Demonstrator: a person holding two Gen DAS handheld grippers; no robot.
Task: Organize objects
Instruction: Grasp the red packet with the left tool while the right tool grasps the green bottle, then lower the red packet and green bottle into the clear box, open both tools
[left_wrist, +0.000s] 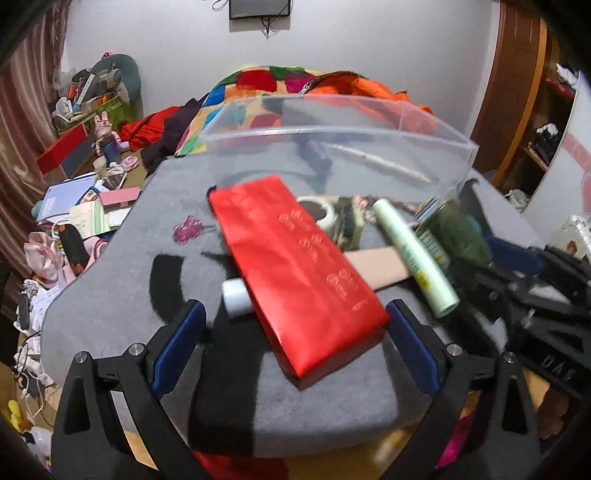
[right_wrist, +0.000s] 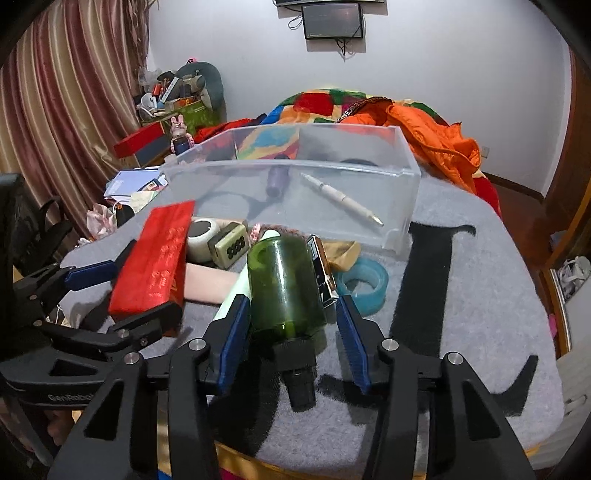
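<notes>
Inside the clear bin (right_wrist: 402, 192) lies a pen (right_wrist: 341, 198); right tongs (right_wrist: 291, 317) straddle the green bottle (right_wrist: 284, 284), unpressed.

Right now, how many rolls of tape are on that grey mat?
2: a white roll beside the red box, a blue-green roll right of the green bottle. Clutter may hide more.

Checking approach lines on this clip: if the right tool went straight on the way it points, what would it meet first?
The green glass bottle, lying on its side already between the right tool's fingers, cap toward the camera. Its left pad looks against the glass; the right pad shows a gap. Beyond the bottle comes the clear plastic bin, though depth is uncertain.
</notes>
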